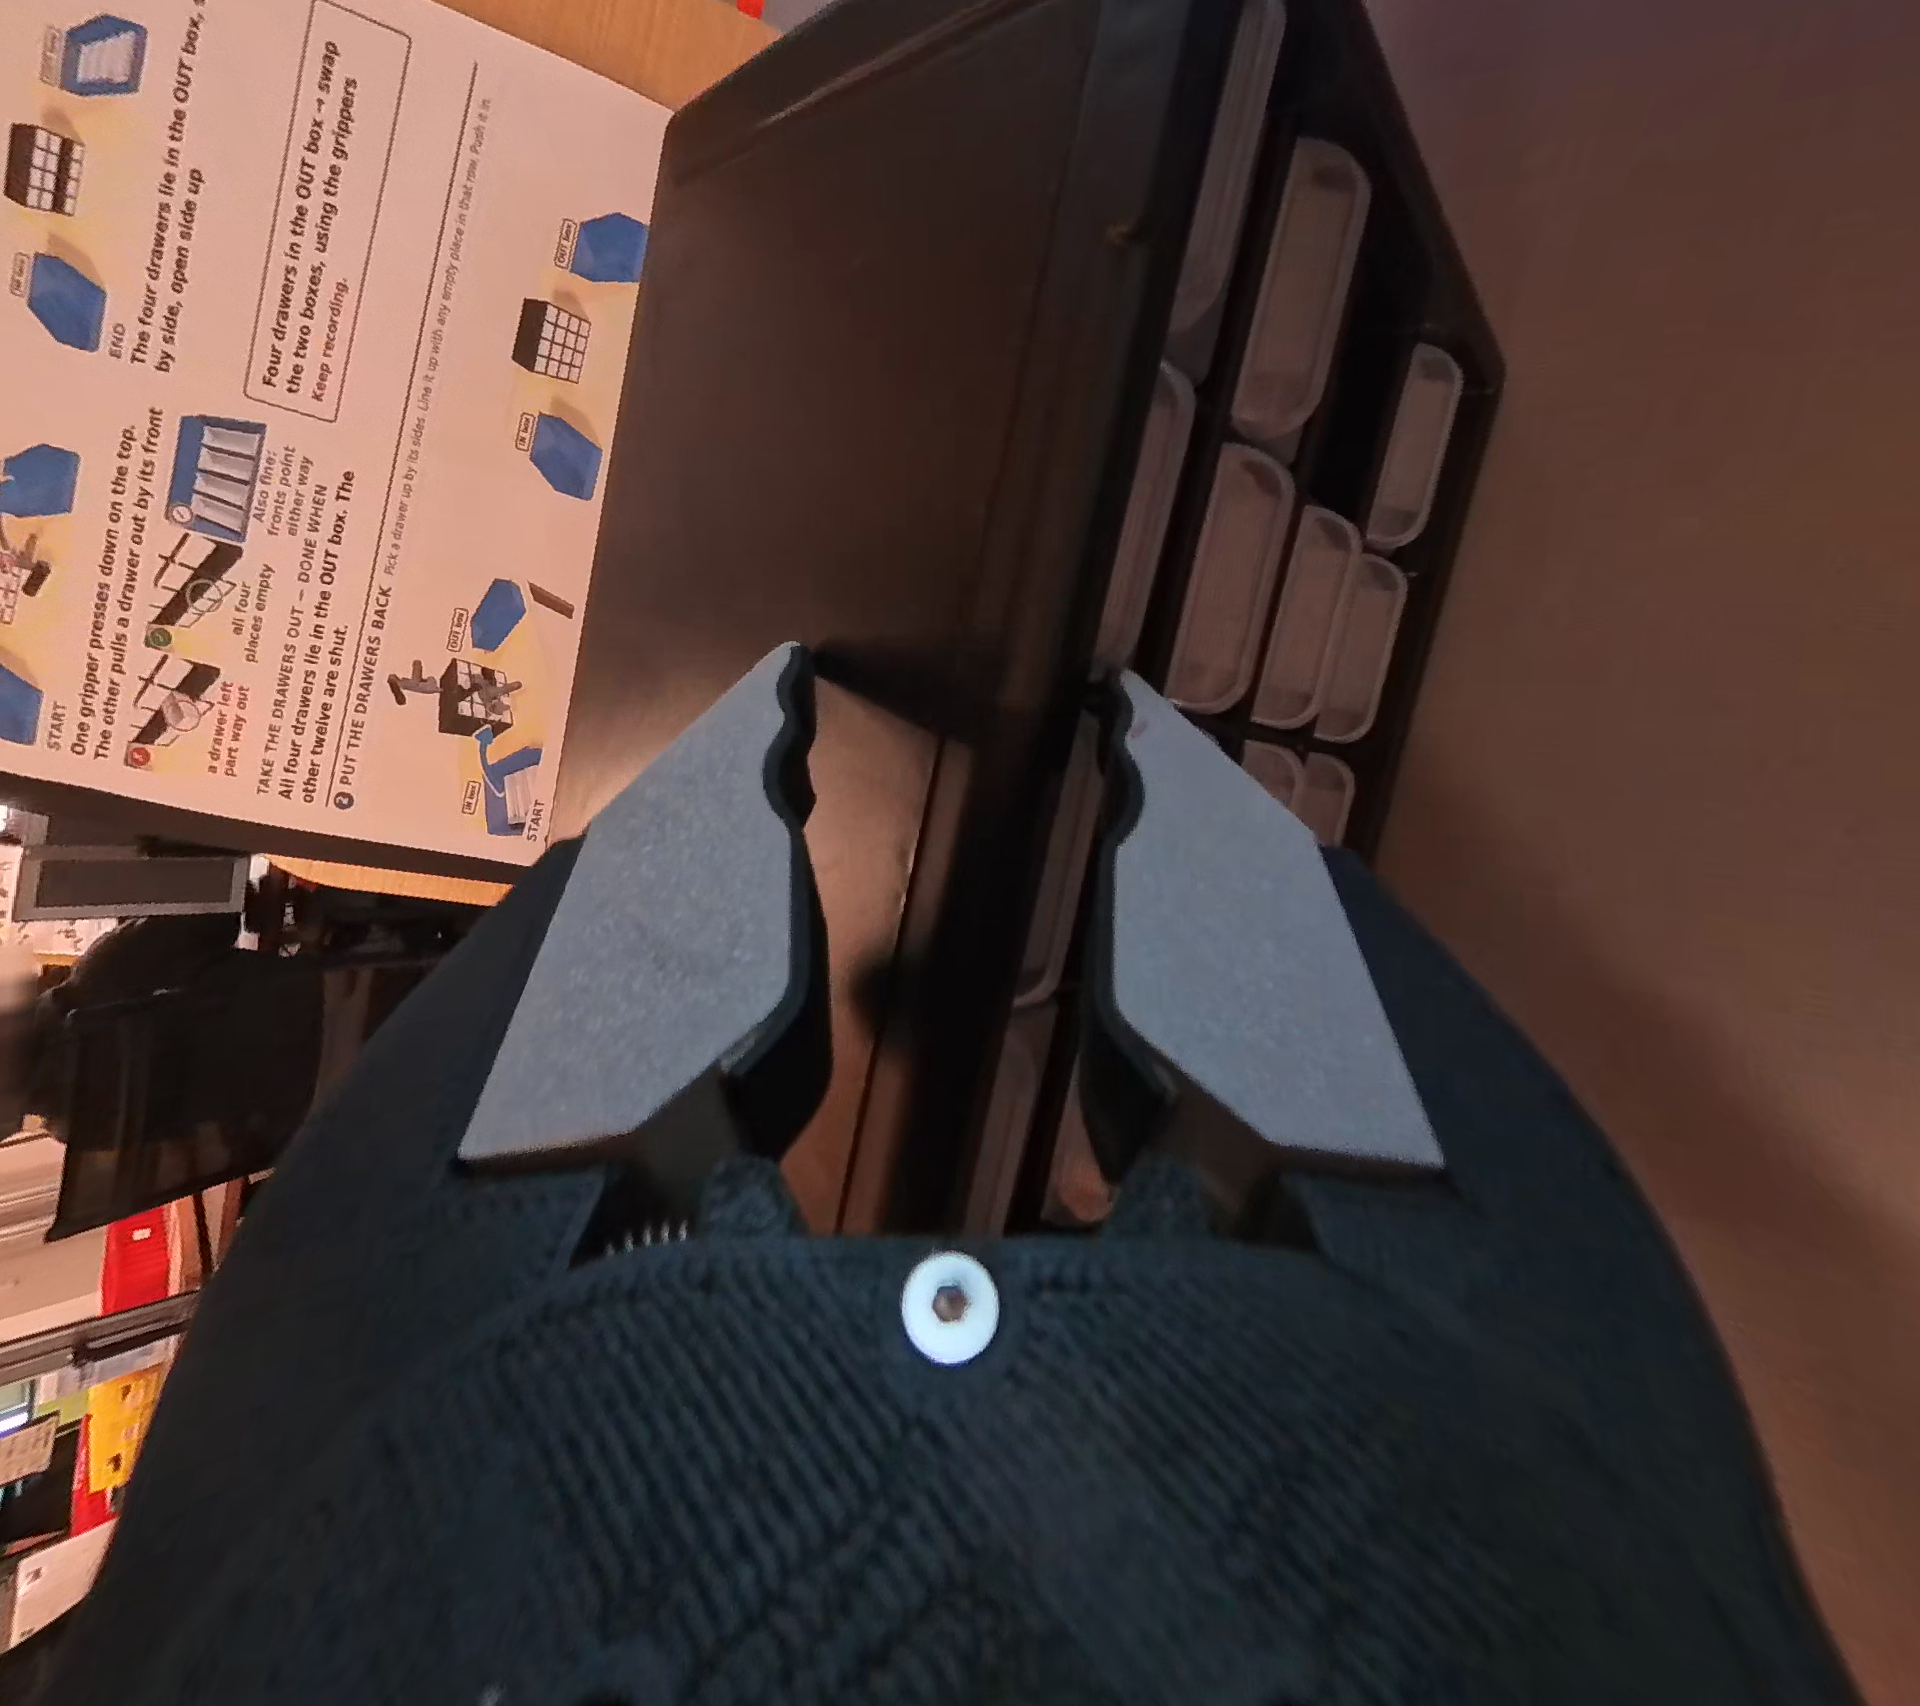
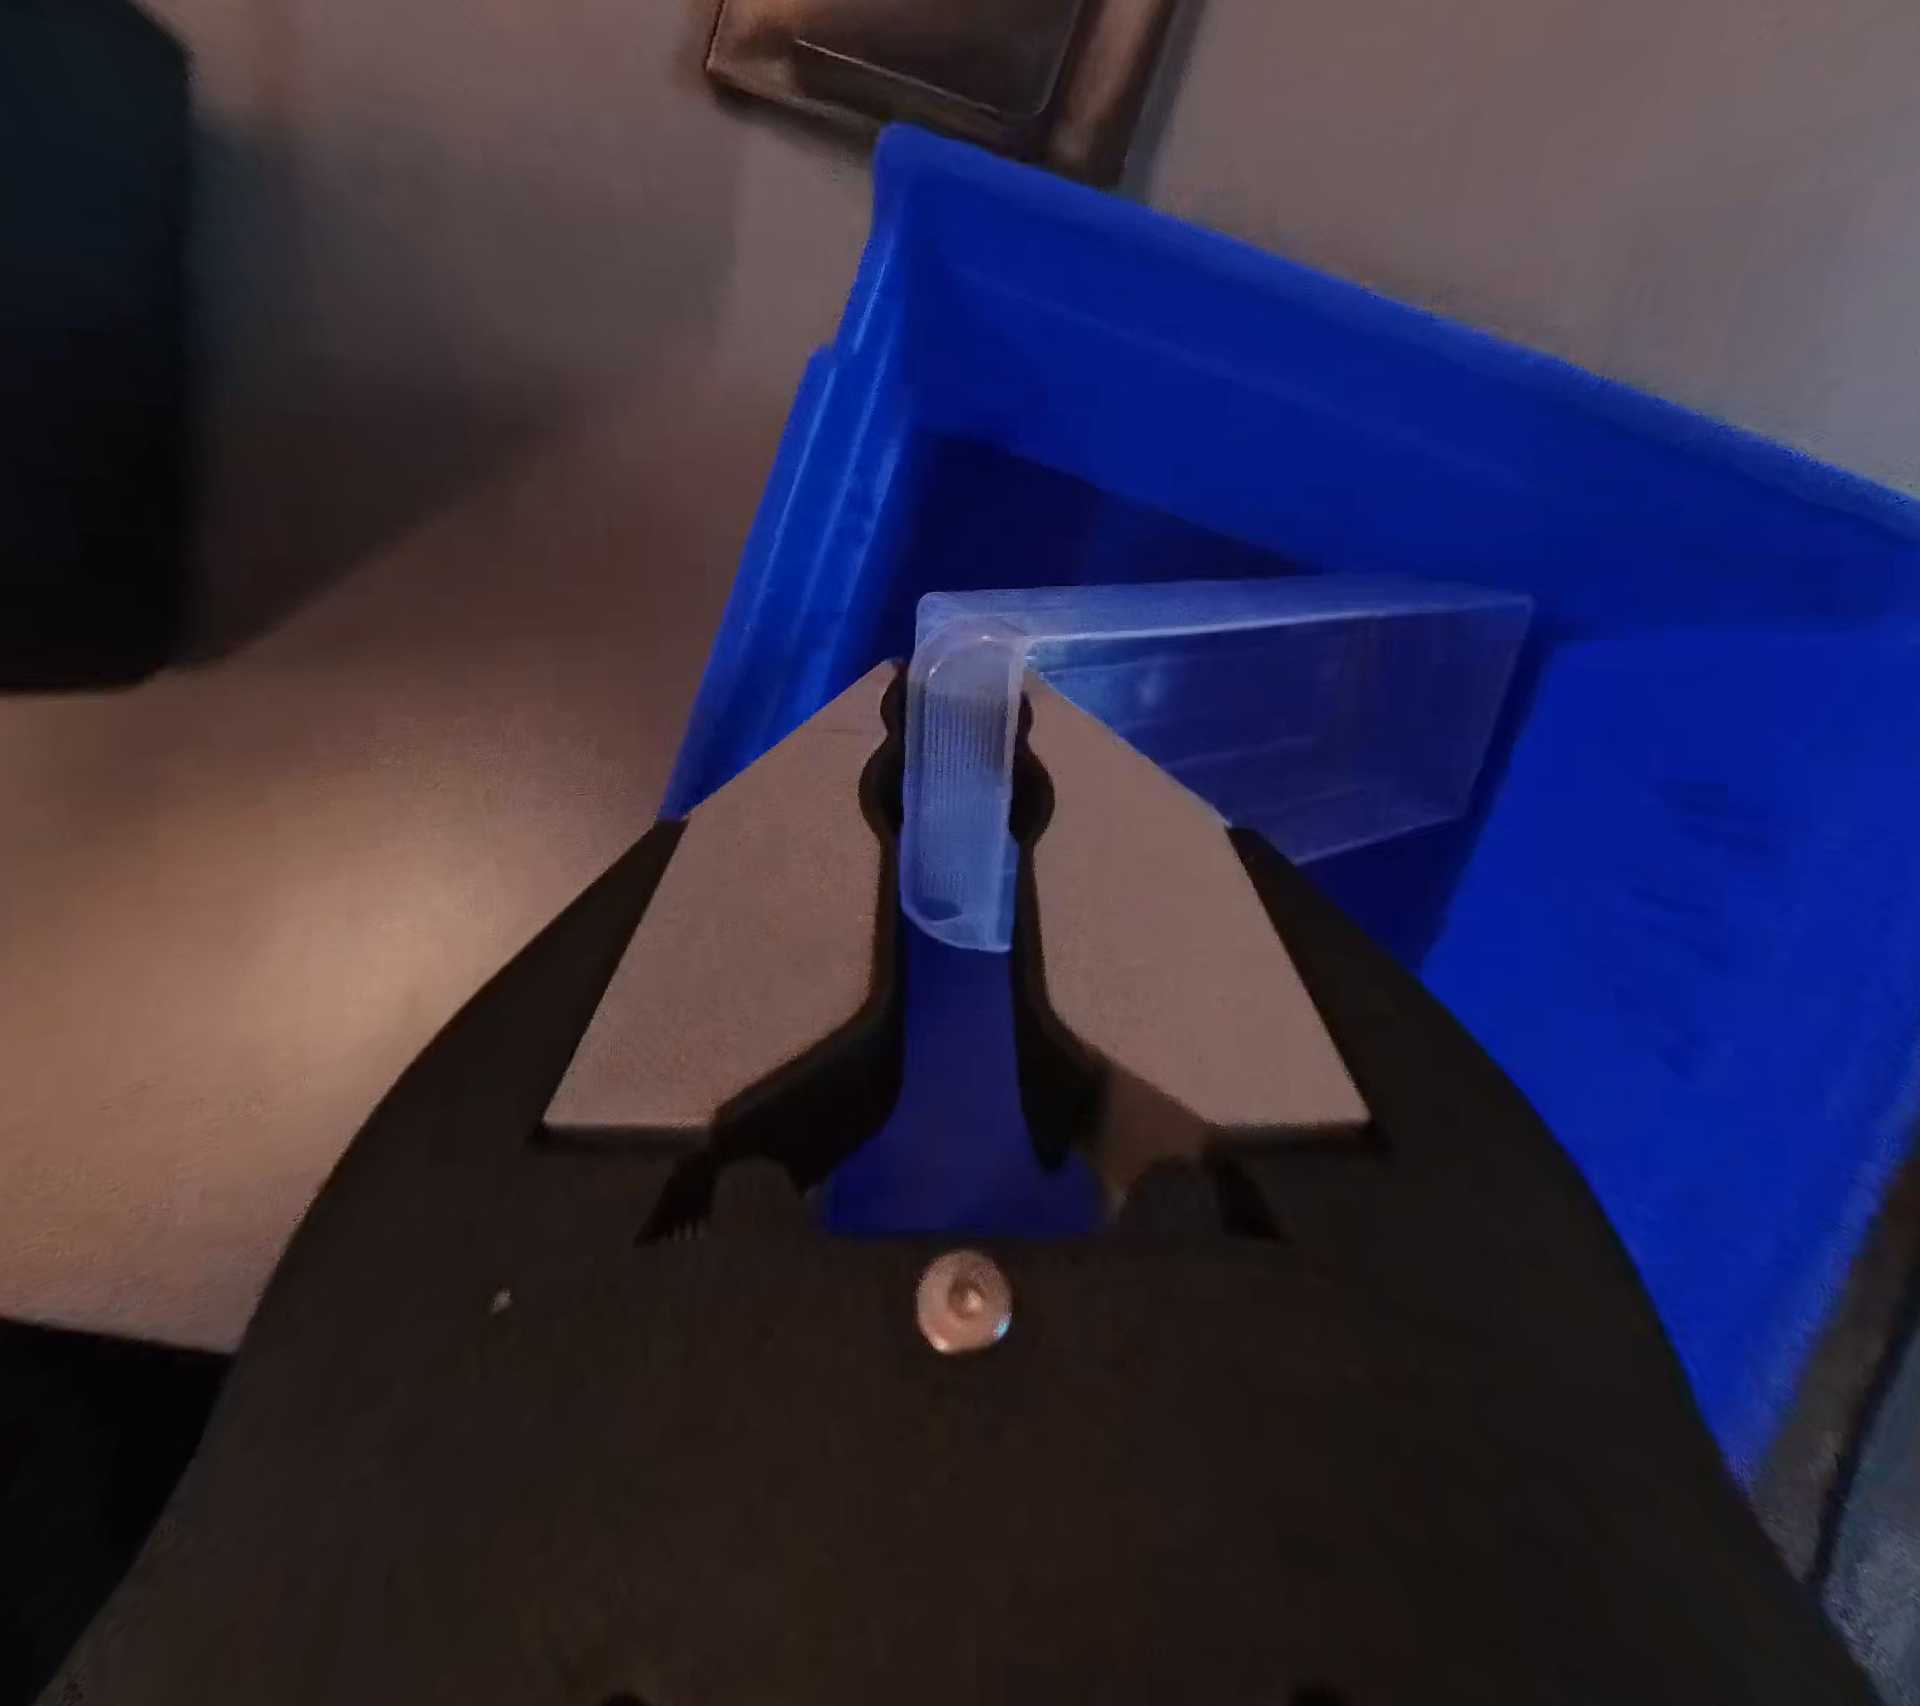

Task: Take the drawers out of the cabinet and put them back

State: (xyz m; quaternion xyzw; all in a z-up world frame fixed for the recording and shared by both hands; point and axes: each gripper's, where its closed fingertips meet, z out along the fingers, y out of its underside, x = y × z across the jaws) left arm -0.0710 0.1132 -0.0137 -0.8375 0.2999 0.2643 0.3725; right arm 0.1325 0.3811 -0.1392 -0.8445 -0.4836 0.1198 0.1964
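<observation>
1. Left wrist view: left gripper [image 1: 961, 726] has its jaws spread and grips nothing. It sits at the top edge of the black cabinet [image 1: 862, 368], straddling the front rim; whether it actually presses down I cannot tell.
2. Same view: the cabinet front shows rows of pale clear drawers [image 1: 1242, 576] seated in their slots. The printed instruction sheet [image 1: 312, 368] lies behind on the table [image 1: 1662, 513].
3. Right wrist view: right gripper [image 2: 961, 768] is pinched on the front pull tab of one clear drawer [image 2: 1278, 721]. The drawer hangs over or inside the blue bin [image 2: 1351, 430]; I can't tell whether it touches the bin floor.
4. Same view: the picture is motion-blurred. A dark block at far left is probably the cabinet.
5. Handling, judged: the drawer looks thin, clear, stiff plastic, empty, so light. It is likely smooth and slippery.
6. The tab is a narrow hold, so the long body can swing or twist about the pinch.
7. For re-inserting, taking hold by the two side walls looks steadier than the tab.
</observation>
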